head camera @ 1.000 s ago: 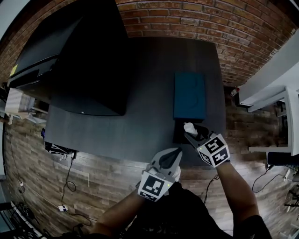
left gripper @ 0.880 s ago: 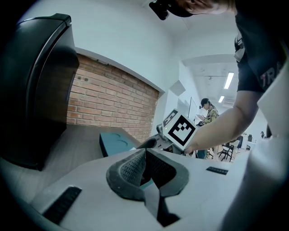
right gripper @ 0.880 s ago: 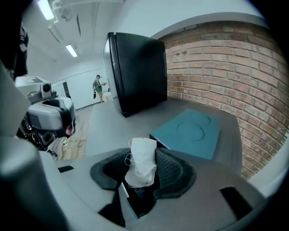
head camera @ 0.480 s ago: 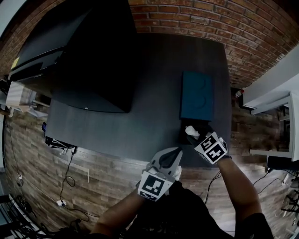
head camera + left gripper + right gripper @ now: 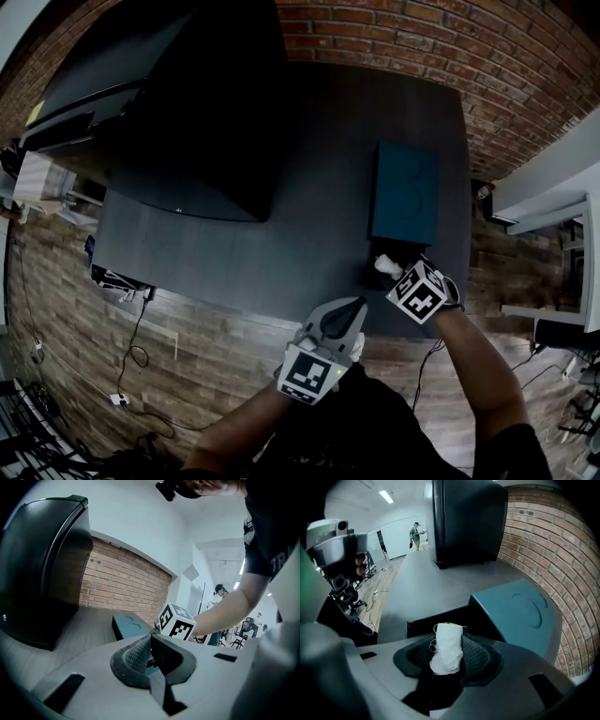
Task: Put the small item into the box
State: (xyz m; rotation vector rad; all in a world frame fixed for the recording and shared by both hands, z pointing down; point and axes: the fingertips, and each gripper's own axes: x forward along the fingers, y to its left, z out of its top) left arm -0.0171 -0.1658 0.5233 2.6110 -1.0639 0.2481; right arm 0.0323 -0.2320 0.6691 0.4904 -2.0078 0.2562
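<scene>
One white, frayed thread roll (image 5: 447,648)

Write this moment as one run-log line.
right gripper: shut on white thread roll | at open black box | left gripper: shut, empty

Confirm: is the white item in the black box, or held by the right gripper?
Held, not in. The white item is clamped between the right gripper's jaws, with the open black box just beyond.
</scene>
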